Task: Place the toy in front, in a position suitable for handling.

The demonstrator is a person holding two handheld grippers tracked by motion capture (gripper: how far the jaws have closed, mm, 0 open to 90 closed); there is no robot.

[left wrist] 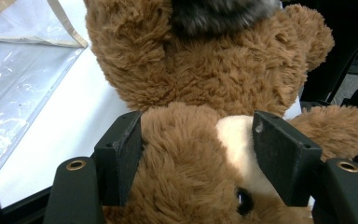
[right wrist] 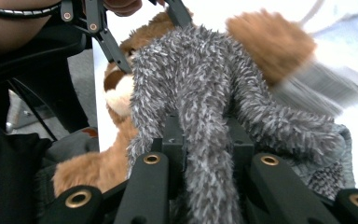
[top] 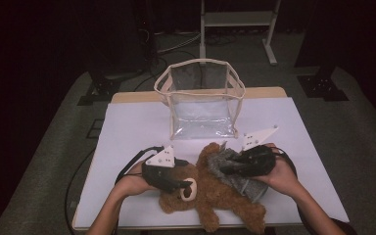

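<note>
Teddy bear (top: 210, 193), shaggy brown with a cream muzzle, lies on its back at the near edge of the white table (top: 127, 132), head leftward, legs right. The left gripper (left wrist: 196, 149) clamps its head. The right gripper (right wrist: 207, 154) pinches its fuzzy grey garment (right wrist: 200, 93).

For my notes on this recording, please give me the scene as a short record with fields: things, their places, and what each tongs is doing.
table: white sheet over a wooden top
bag: clear plastic bag with beige trim, upright and open, at the far middle of the sheet
toy: brown teddy bear lying near the front edge
cloth: grey fuzzy garment on the bear's body
left tongs: closed on the bear's head, one jaw on each side
right tongs: shut on a fold of the grey garment
</note>
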